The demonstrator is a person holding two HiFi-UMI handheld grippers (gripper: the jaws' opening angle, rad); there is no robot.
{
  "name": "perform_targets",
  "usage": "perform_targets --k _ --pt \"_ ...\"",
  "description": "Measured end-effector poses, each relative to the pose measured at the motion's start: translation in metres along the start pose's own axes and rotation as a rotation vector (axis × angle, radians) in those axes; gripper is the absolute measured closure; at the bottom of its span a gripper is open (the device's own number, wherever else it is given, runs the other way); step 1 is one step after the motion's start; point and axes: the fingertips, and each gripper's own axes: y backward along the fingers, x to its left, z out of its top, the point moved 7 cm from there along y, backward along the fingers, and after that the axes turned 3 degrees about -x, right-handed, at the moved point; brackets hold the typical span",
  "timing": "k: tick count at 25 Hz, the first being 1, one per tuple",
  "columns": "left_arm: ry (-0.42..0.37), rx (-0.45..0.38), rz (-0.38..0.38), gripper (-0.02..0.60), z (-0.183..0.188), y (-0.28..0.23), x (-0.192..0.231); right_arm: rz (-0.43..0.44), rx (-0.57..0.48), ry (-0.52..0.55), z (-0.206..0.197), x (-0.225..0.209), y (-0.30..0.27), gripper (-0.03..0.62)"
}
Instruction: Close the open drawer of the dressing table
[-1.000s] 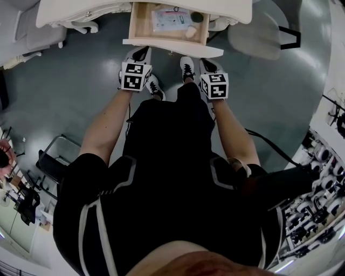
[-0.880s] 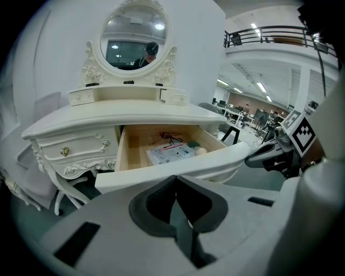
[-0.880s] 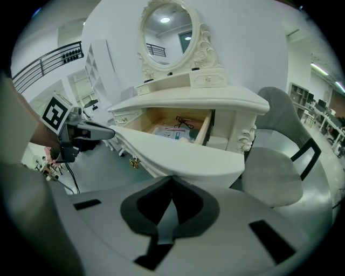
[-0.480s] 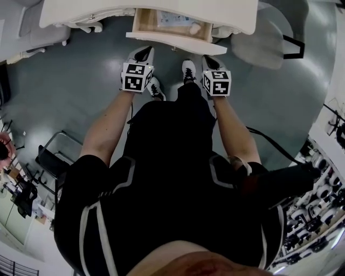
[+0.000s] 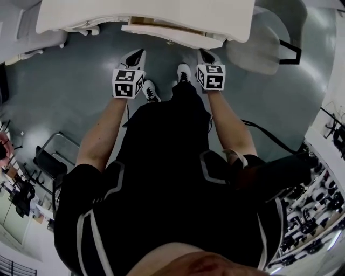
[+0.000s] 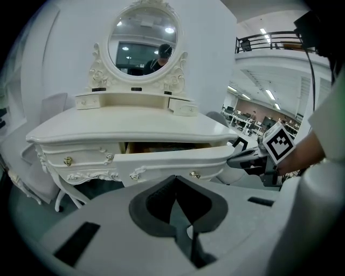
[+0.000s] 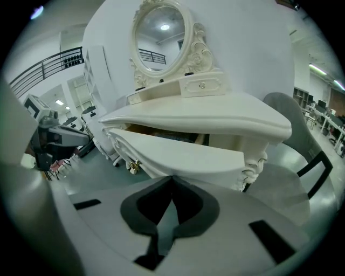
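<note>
At the top centre of the head view, the drawer juts slightly from the dressing table, while the left gripper and right gripper, both closed on nothing, point at its front, likely as blunt pushers.

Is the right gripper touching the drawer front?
Cannot tell. The right gripper view has the right gripper, tongs shut, ending at the drawer front: contact or mere overlap. The head view shows no plain gap.
</note>
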Motion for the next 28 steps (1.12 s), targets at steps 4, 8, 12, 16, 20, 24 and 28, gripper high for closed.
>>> perform_targets --k 4,8,12,16,20,24,28 --pt "-0.006 -0.004 0.005 0.577 0.010 -0.005 -0.005 0.004 -0.014 0.018 0.010 -0.013 -0.006 0.589" --pt "-0.002 -0.002 0.023 0.577 0.014 -0.004 -0.006 0.002 -0.030 0.028 0.016 -0.021 -0.012 0.589" --pt "0.011 -0.021 0.039 0.577 0.023 -0.003 -0.005 -0.003 -0.065 0.030 0.021 -0.027 -0.021 0.589" --pt "0.009 -0.039 0.051 0.577 0.034 0.000 -0.006 -0.002 -0.121 0.039 0.027 -0.033 -0.029 0.589" --pt "0.006 -0.060 0.064 0.577 0.045 0.004 -0.010 0.001 -0.164 0.042 0.033 -0.041 -0.036 0.589" --pt "0.009 -0.073 0.074 0.577 0.050 0.009 -0.012 -0.007 -0.178 0.032 0.040 -0.043 -0.041 0.589" --pt "0.019 -0.085 0.084 0.577 0.051 0.013 -0.015 0.001 -0.198 0.024 0.038 -0.043 -0.041 0.589"
